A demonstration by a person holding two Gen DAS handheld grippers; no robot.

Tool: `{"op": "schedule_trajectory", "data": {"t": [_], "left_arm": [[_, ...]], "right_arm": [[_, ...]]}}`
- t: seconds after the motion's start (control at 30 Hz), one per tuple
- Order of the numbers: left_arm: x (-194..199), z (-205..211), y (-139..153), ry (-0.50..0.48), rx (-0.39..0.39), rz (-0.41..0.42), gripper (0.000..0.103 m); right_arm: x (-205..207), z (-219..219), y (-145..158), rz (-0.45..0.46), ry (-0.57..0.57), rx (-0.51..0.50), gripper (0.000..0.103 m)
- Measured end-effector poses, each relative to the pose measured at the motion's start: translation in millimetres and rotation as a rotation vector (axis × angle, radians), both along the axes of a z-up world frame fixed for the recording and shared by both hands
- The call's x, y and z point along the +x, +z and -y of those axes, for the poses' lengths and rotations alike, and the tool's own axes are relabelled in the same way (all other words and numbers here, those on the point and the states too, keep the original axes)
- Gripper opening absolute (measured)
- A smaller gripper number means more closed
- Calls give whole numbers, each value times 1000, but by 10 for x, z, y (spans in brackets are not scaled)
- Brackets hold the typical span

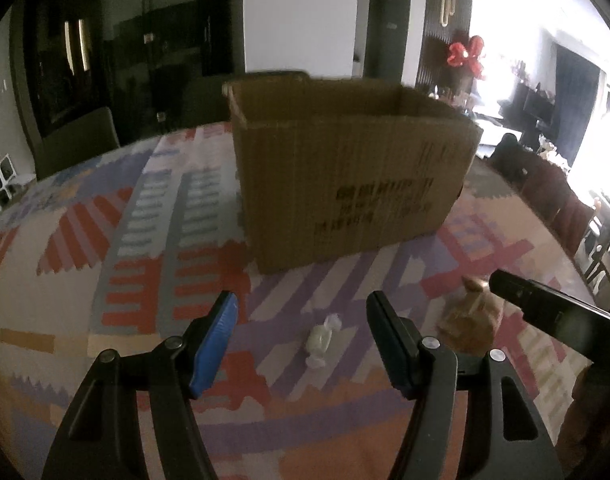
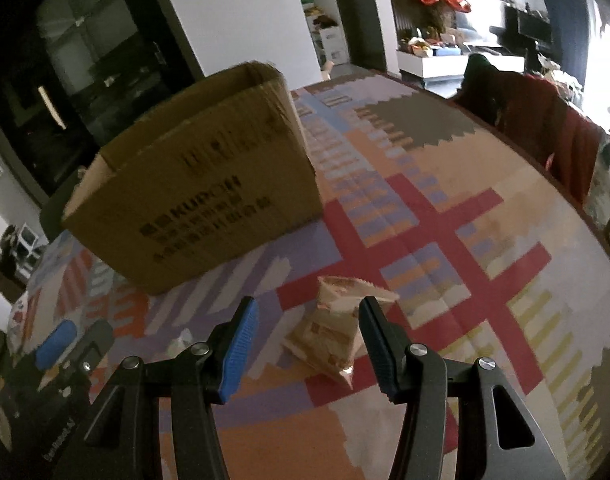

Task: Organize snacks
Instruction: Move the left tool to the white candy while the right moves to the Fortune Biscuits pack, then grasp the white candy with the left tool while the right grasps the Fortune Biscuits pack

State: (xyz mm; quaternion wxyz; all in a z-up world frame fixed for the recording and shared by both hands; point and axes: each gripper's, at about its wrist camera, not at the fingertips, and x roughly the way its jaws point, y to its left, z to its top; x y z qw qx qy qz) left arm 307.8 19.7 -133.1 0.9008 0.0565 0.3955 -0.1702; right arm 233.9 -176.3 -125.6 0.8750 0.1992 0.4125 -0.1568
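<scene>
Nothing looked packed yet, though the cardboard box's inside was hidden. The left gripper hung wide and empty over a wrapped candy on the surface. The right gripper, also apart, straddled a snack packet without pressing it.

Cardboard box stands on the table, toward its far edge, open top up. Wrapped candy lies on the table nearer than the box, in front of its near wall, apart from it. Snack packet lies on the table right of the candy, also nearer than the box. Left gripper sits over the candy, jaws apart either side. Right gripper sits over the packet, not touching. Chairs stand along the table's right edge.
</scene>
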Motion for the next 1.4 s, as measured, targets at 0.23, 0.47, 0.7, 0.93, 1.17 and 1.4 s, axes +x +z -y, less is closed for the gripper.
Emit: {"op": "schedule_trajectory", "data": {"t": [0.23,0.47,0.7,0.93,1.17,1.4], "left_arm": [[60,26,-282,-19,-14,-72,59],[161,65,-552,-25,-24,-153,53],[239,101,-681,-23,-4,-185,40],[259,126,-729,-13,15,-193,21],[249,145,-701,-6,15,-190,19],[121,175,-439,8,3,-166,19]], "right_arm": [[68,31,-257,-59,-24,26,53],[156,42,-402,-94,-19,27,53],[263,28,-425,-93,5,13,53],[304,24,-439,-105,29,-1,49],[309,1,-426,-95,77,-11,40],[250,29,-340,-90,128,-6,40]]}}
